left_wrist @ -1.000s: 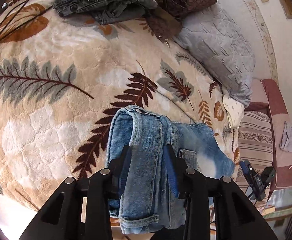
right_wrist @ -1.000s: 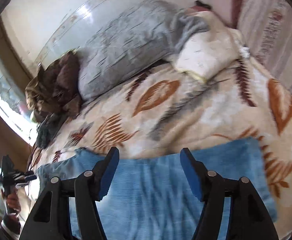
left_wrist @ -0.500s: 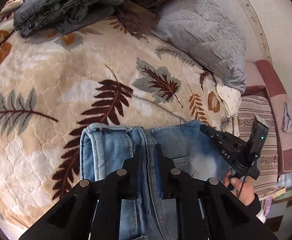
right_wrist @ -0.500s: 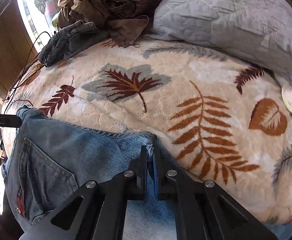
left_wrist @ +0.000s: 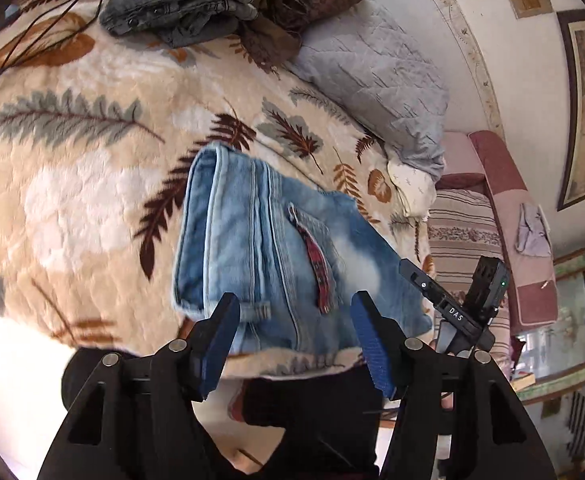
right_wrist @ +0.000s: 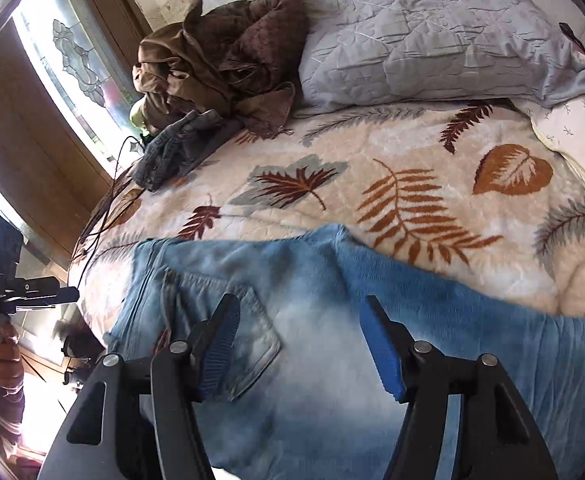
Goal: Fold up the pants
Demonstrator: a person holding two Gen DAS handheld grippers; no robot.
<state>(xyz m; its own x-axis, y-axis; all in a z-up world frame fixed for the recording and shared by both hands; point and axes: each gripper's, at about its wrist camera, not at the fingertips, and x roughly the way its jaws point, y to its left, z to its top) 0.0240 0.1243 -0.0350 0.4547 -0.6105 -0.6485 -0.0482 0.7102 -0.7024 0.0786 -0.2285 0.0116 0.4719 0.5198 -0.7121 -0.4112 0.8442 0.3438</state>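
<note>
Light blue jeans (left_wrist: 276,248) lie on the leaf-patterned blanket near the bed's front edge, waistband end toward my left gripper, back pocket up. They also show in the right wrist view (right_wrist: 332,340), spreading right across the bed. My left gripper (left_wrist: 294,338) is open and empty, just above the waistband edge. My right gripper (right_wrist: 298,344) is open and empty, hovering over the seat of the jeans beside the pocket (right_wrist: 248,340). The right gripper also shows in the left wrist view (left_wrist: 452,312), at the jeans' right side.
A grey quilted pillow (right_wrist: 432,40) and a white pillow (right_wrist: 572,136) lie at the bed's far side. A brown jacket (right_wrist: 220,60) and folded grey jeans (left_wrist: 172,4) sit at the far corner. Black cables (right_wrist: 104,208) trail over the blanket's left edge. A striped sofa (left_wrist: 464,232) stands right.
Both grippers were shut on the jeans half a second ago. Both have let go, opened and drawn back. The jeans now lie flat on the blanket.
</note>
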